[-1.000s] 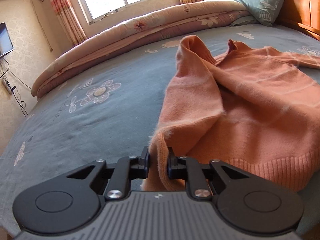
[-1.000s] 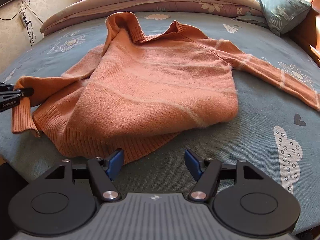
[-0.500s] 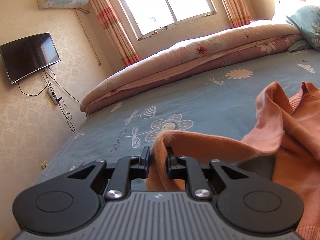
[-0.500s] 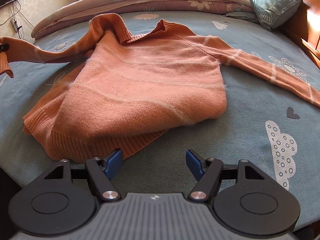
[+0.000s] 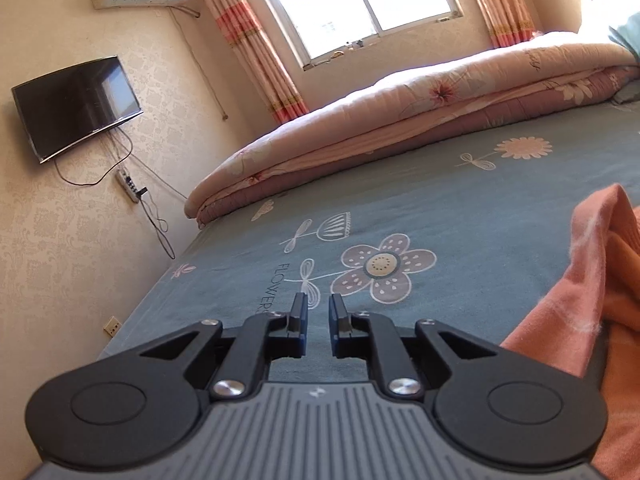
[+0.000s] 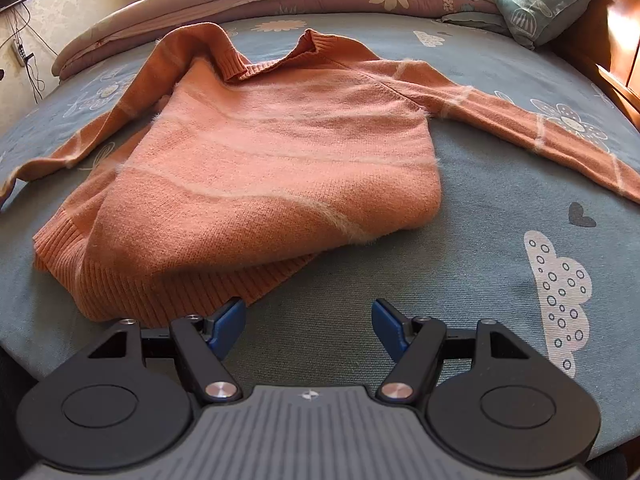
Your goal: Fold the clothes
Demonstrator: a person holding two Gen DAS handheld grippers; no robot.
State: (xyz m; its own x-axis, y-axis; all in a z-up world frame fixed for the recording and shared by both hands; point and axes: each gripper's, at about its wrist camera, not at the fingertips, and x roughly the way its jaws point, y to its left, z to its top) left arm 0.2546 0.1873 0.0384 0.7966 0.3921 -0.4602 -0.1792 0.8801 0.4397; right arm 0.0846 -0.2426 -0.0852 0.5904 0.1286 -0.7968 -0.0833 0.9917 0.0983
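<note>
A wide blue flowered bed sheet gives both grippers open room: bare sheet lies ahead of the left gripper up to a rolled quilt along the far edge, while the bed's side edge drops off beside a wall carrying a television, and in the right wrist view a pillow and a wooden headboard close the right-hand corner. The orange sweater, a fuzzy knit with thin pale stripes, lies in the middle of the bed, its body rumpled and partly doubled over, collar toward the quilt, its ribbed hem at the near edge. One sleeve stretches flat to the left in that view and the other sleeve runs out to the right. The right gripper hovers with fingers spread wide and nothing between them, its left fingertip just at the hem. The left gripper's jaws stand drawn almost together over bare sheet, with the sweater at the right rim of its view. A second ago, and half a second ago, those jaws pinched the cuff of the left-hand sleeve; now they are empty and the sleeve rests on the sheet
</note>
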